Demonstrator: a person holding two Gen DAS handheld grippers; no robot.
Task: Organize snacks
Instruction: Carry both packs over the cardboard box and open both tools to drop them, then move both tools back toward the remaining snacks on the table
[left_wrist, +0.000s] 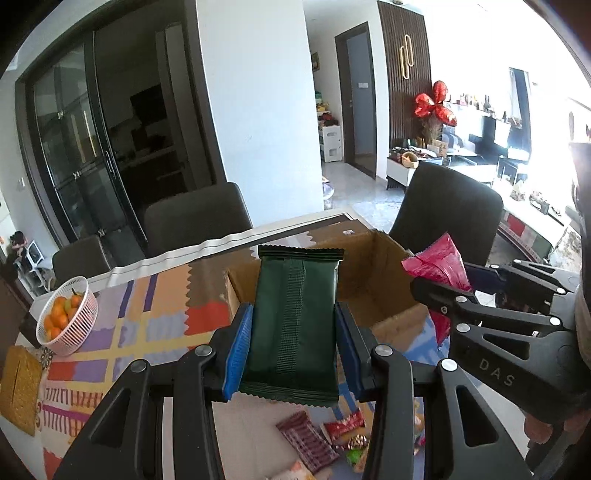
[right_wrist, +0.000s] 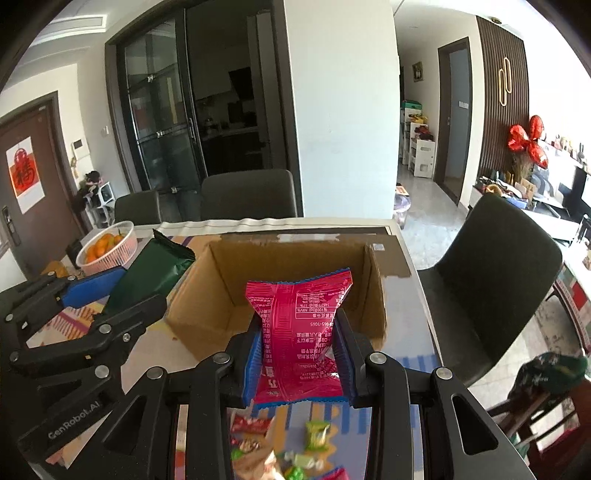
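So, left tongs (left_wrist: 293, 332) clamped on a dark green snack pack (left_wrist: 295, 314), right tongs (right_wrist: 299, 354) gripping a pink snack pack (right_wrist: 301, 332), open cardboard box (right_wrist: 221, 295) just ahead of both, loose snacks (right_wrist: 314, 435) on the surface below

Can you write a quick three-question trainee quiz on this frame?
1. True or false: the cardboard box already holds several snacks.
2. Which gripper holds the pink packet? A) left B) right C) neither
3. Fill in: the white basket holds ____ fruit.

Key:
1. False. The part of the box's inside that shows looks bare.
2. B. The right gripper clamps it; the left gripper clamps the dark green packet.
3. Orange.
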